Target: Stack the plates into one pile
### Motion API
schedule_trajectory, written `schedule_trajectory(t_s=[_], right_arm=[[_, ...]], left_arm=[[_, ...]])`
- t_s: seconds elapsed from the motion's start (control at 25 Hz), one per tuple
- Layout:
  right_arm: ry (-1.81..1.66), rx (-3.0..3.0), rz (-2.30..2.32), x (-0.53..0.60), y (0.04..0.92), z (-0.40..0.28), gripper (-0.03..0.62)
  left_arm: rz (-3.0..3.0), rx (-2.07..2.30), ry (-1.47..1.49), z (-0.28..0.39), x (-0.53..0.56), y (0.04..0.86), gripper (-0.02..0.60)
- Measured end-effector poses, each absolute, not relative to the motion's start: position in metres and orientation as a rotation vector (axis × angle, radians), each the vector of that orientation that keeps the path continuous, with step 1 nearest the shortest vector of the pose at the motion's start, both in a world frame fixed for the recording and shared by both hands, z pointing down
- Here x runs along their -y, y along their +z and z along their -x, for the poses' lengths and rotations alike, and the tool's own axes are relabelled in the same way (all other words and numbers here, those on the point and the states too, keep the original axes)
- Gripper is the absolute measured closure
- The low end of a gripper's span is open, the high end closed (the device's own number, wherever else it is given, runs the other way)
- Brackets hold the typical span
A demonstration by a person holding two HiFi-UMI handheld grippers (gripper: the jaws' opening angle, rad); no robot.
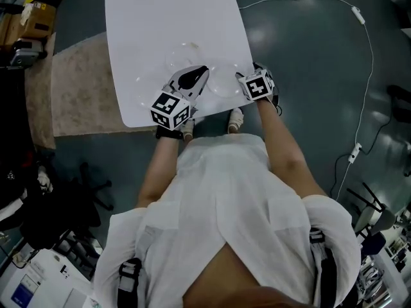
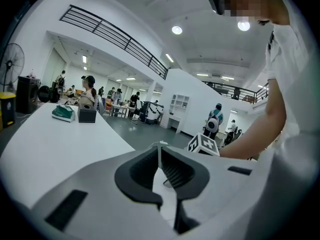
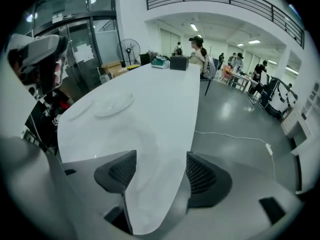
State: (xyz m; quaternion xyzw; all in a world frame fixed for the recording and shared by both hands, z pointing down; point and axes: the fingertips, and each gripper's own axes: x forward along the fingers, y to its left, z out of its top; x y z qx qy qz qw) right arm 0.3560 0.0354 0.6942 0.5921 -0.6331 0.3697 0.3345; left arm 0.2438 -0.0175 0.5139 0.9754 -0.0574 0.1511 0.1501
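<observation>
White table (image 1: pixel 167 11), open hall. Clear plate (image 3: pixel 114 104) lies flat. Left gripper (image 2: pixel 160 156) jaws together; right gripper (image 3: pixel 155 159) jaws apart.

On the table (image 1: pixel 167 18) before you, one plate (image 3: pixel 113 104) lies ahead to the left, a second plate (image 3: pixel 79 111) just left of it, a third plate (image 3: pixel 142 144) just beside your right tool (image 3: pixel 156 156). A box (image 3: pixel 179 62) stands at the far end.

A white table (image 1: pixel 167 18) stands on a dark glossy floor (image 1: pixel 308 76) beside a beige rug (image 1: pixel 80 88), under ceiling lights (image 2: pixel 176 30).
</observation>
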Motion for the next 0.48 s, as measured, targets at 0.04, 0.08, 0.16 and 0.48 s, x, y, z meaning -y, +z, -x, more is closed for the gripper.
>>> schedule_trajectory(t_s=[0.04,0.08,0.16,0.48], right_arm=[[0.972,1.640,-1.543,-0.034,0.697,-0.356,0.289],[0.977,1.628,-1.540,-0.033,0.699,-0.357,0.289],[0.998,1.613,-1.528,-0.035,0.704,-0.358,0.289],[1.102,1.600,-1.650,-0.054,0.704,-0.386,0.289]], left_arm=[[-2.801,0.159,0.442,-0.246,0.017,0.515,0.554],[-2.802,0.152,0.449,-0.248,0.016,0.515,0.554],[-2.804,0.142,0.457,-0.251,0.016,0.514,0.554],[-2.801,0.114,0.473,-0.257,0.016,0.514,0.554]])
